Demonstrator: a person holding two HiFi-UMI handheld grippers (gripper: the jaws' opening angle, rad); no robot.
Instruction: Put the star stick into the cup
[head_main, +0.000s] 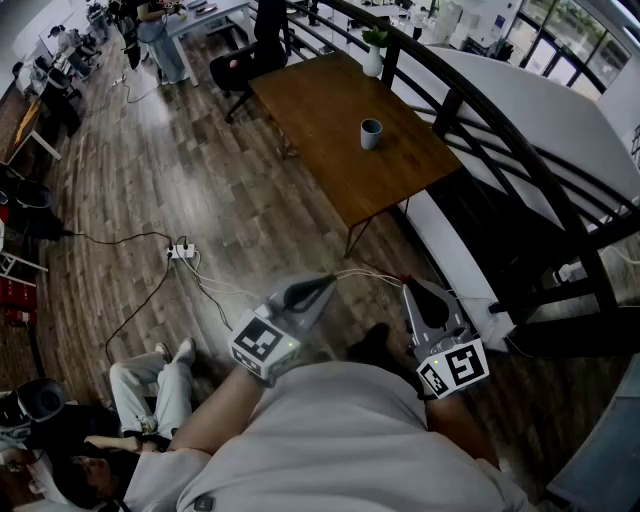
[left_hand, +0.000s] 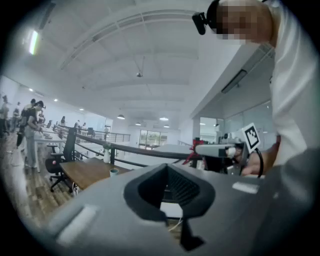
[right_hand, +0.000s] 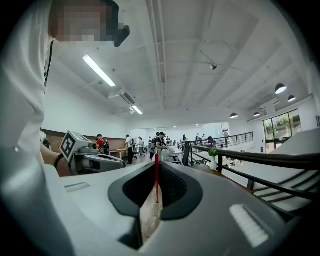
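Nothing is in the cup yet, I'd say: the small round blue-grey cup (head_main: 371, 133) sits on the smooth brown wooden table (head_main: 330, 110), well apart from the right gripper (head_main: 418, 292), which pinches the thin red star stick (right_hand: 156, 177), while the left gripper (head_main: 318, 286) is closed on nothing, leaving 2 steps, carry and drop.

Wooden table (head_main: 318, 112), office chair (head_main: 236, 68), power strip (head_main: 180, 251)

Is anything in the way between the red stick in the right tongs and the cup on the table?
Nothing visible is. The right tongs hold the stick far from the cup; only open floor and bare table top lie between them.
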